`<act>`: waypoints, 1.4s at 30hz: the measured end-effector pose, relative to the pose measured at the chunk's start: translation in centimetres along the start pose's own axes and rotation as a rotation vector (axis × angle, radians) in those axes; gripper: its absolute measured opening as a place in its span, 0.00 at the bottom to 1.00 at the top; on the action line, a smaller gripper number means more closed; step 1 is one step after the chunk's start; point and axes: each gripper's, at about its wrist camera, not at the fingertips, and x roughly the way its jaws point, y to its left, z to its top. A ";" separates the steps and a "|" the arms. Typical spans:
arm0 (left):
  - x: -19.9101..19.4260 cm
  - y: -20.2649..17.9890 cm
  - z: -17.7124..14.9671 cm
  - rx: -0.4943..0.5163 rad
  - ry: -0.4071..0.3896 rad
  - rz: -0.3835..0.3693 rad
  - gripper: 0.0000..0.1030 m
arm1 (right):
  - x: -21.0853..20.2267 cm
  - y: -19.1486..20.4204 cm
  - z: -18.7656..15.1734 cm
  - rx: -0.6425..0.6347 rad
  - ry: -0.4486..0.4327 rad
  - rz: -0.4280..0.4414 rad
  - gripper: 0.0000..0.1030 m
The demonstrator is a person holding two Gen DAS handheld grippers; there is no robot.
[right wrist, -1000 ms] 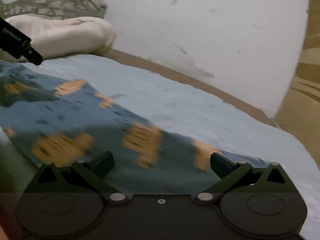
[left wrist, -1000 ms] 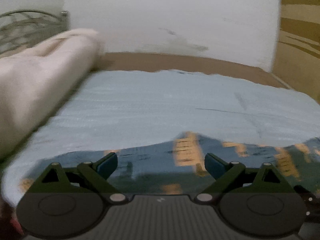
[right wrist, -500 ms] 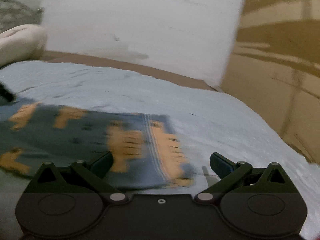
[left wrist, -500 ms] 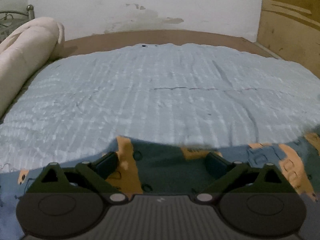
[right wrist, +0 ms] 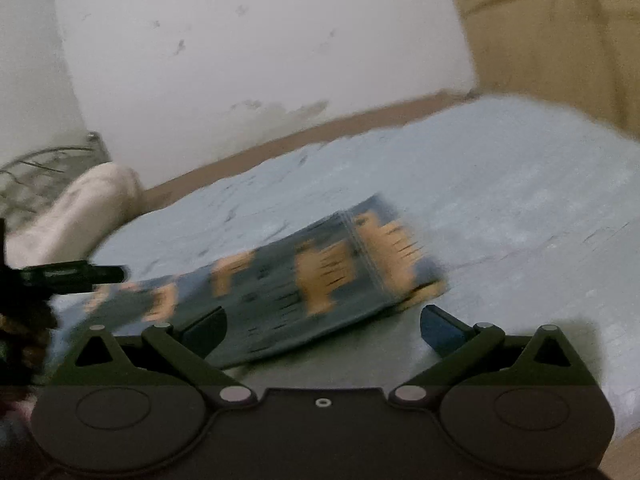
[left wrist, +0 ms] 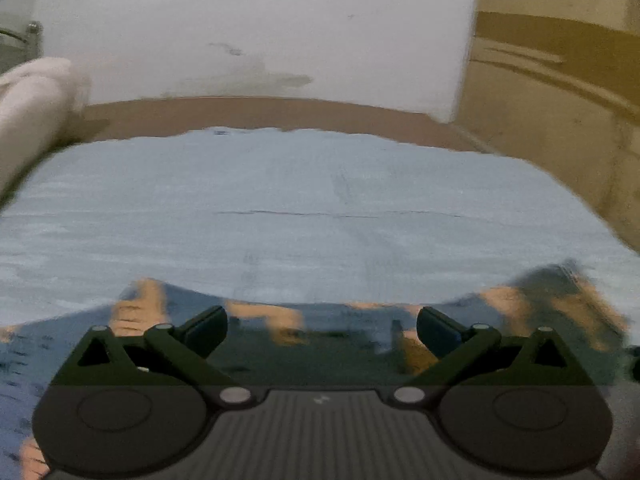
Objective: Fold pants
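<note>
The pants are dark blue with orange patches and lie flat on the light blue bedsheet. My left gripper hovers over their far edge with its jaws opening wide. Cloth shows below the gap, and the pads do not press on it. In the right wrist view, the pants stretch from the left to a hemmed end just ahead. My right gripper stands open over that end, gripping nothing. The left gripper's dark fingers show at the left edge. Both views are blurred.
A rolled cream blanket lies at the far left of the bed, by a metal headboard. A stained white wall runs behind the brown bed edge. Wooden panelling stands at the right.
The right wrist view has slid along the pants to their hemmed end and rolled, so the bed now looks tilted. The left view has swung sideways along the pants' edge, and its jaws look slightly wider.
</note>
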 end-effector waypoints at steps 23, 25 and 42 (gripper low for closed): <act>2.8 -2.6 -3.2 0.109 0.080 0.011 0.99 | 2.1 -3.5 0.1 0.338 -0.144 -0.182 0.28; 2.5 -2.4 -2.6 0.097 0.103 -0.002 0.99 | 2.1 -2.8 0.3 0.288 -0.141 -0.199 0.21; 1.3 3.4 -0.5 -0.406 0.149 -0.526 0.99 | 0.9 14.3 -2.0 -0.639 -0.189 -0.161 0.15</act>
